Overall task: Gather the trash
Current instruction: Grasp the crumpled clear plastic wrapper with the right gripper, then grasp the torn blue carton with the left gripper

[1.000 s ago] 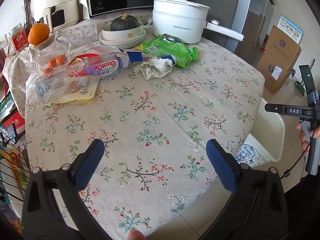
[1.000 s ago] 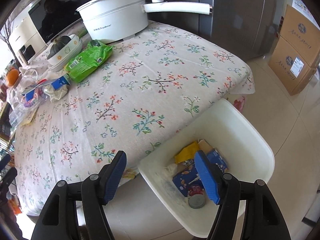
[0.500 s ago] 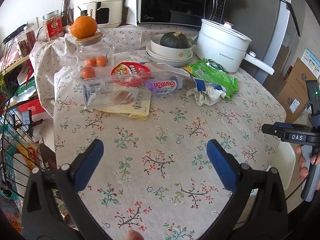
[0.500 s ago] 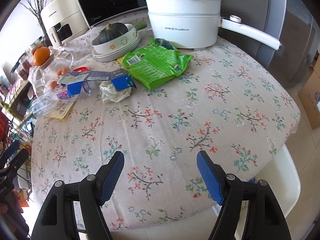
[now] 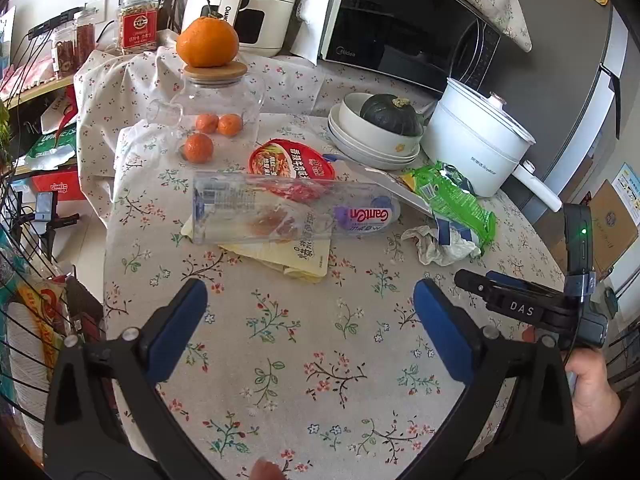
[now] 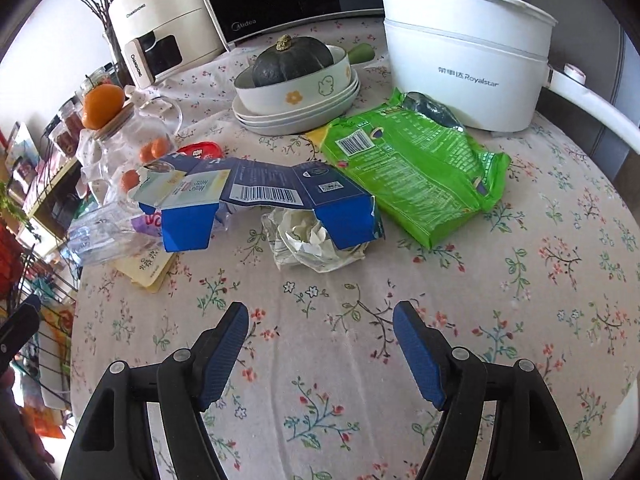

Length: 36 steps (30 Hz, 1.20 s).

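Approach step: right gripper and left gripper both spread wide, empty. Crumpled paper lies mid-table under flattened blue carton. Next: right descends over paper, then closes.

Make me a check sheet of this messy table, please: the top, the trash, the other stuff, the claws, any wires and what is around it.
Surface: table under a flowered cloth, bare near both claws.
Job's things: flattened blue carton arched over a crumpled paper wad; green bag beside them; clear bottle lying on a yellow packet; red noodle lid.
Clutter: white pot, squash in stacked bowls, jar with an orange on top.
Grippers: left claw open, empty; right claw open, empty, above the cloth.
Cables: thin dark wire at the right claw's handle.
Surroundings: microwave, cardboard box, wire rack.
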Tool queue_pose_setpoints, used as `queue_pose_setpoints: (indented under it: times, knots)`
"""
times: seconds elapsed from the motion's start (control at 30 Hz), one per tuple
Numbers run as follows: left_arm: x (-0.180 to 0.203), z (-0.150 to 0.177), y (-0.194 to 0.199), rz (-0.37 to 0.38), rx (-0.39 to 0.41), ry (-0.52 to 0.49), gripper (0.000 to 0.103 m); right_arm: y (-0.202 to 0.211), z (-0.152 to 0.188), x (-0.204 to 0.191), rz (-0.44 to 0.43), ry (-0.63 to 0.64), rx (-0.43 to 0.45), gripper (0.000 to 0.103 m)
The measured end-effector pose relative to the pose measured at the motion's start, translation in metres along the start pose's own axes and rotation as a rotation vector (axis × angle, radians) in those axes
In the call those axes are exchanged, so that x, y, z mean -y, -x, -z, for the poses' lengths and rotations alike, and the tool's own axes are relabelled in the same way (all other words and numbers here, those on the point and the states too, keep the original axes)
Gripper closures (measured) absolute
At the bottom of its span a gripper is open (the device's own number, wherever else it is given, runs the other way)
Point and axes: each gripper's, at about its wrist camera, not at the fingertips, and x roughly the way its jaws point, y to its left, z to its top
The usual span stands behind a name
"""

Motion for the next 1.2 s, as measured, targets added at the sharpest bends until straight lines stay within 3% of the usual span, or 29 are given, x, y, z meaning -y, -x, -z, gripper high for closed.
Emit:
queue_pose_setpoints:
  times: [0.1,0.3,0.4,0.43,0.67,0.9,1.1,1.2]
  knots:
    - [0.0,-0.005,-0.004,0.009,-0.001,0.021,0.001,-0.01,-0.007,-0.004,-0.011,-0.017,0.022,0.028]
    - [0.004,-0.008,-0.013,0.005,-0.031,0.023,0.001,-0.018,-0.016,-0.004,0.024,-0.049,0.052,0.046]
    - [0.007,-0.009,-0.018,0.006,-0.063,0.026,0.001,-0.02,-0.019,-0.001,0.01,-0.051,0.048,0.073]
    - [0.009,-0.009,-0.019,0.008,-0.076,0.023,0.001,-0.019,-0.019,-0.001,-0.01,-0.045,0.044,0.086]
    - [0.027,-0.011,-0.025,0.076,-0.092,0.02,0.001,-0.001,-0.014,-0.001,-0.05,0.036,0.021,0.091]
    - [0.05,-0.012,-0.042,0.161,-0.087,0.059,0.002,0.03,0.003,0.028,-0.038,0.048,-0.03,0.091]
    - [0.073,-0.015,-0.063,0.238,-0.083,0.129,0.011,0.061,0.017,0.063,-0.014,0.037,-0.049,0.091]
    - [0.087,-0.014,-0.074,0.225,-0.091,0.138,0.019,0.078,0.025,0.082,0.011,0.031,-0.041,0.091]
